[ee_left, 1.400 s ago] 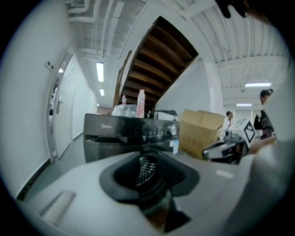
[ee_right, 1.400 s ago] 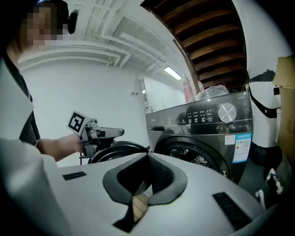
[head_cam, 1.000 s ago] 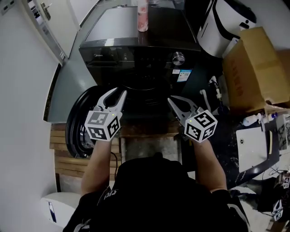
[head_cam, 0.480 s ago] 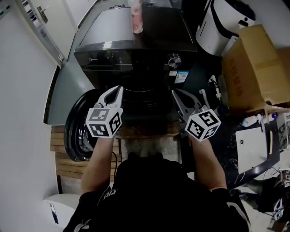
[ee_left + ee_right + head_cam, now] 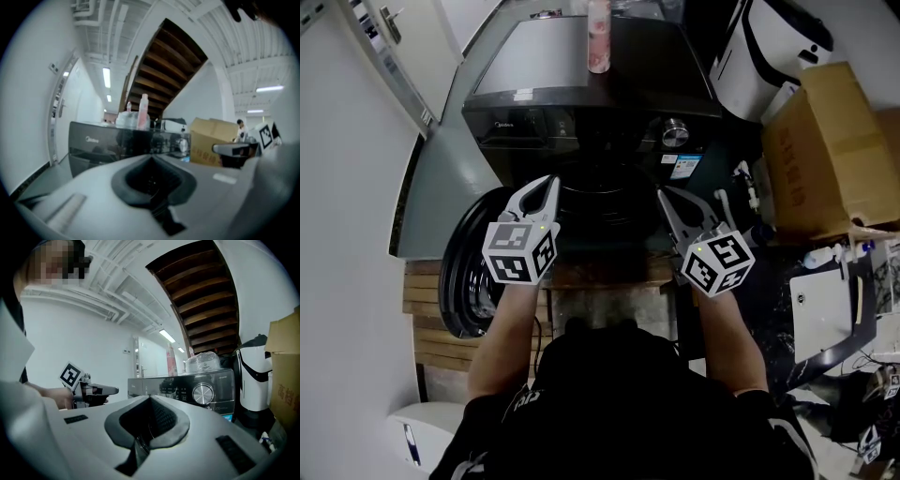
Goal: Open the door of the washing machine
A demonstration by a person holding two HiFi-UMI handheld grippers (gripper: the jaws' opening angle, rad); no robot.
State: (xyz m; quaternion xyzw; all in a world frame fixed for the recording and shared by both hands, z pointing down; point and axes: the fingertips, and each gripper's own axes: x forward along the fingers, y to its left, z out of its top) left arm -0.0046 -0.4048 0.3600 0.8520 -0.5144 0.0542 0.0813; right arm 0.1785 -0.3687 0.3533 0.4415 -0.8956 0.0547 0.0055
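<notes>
Two hand-held grippers hover side by side before the washing machine [image 5: 581, 89], a boxy dark-grey cabinet with a smooth flat top and a glossy black control panel. The left hand-held gripper [image 5: 547, 185] has its pale, tapered jaws pressed together with nothing between them. The right hand-held gripper [image 5: 665, 196] is likewise closed and empty. Each carries a cube of black-and-white square markers. The door [image 5: 465, 272], a round dark disc with a ribbed rim, stands swung out at the left of the machine's front, just beside and below the left hand-held gripper. A round metallic dial [image 5: 675, 131] shines on the panel's right end. A slim pink bottle [image 5: 598, 37] stands upright on the lid. A brown cardboard box [image 5: 825, 150] sits to the right, near a rounded white appliance [image 5: 769, 47]. Wooden slats [image 5: 431, 323] lie under the door.
</notes>
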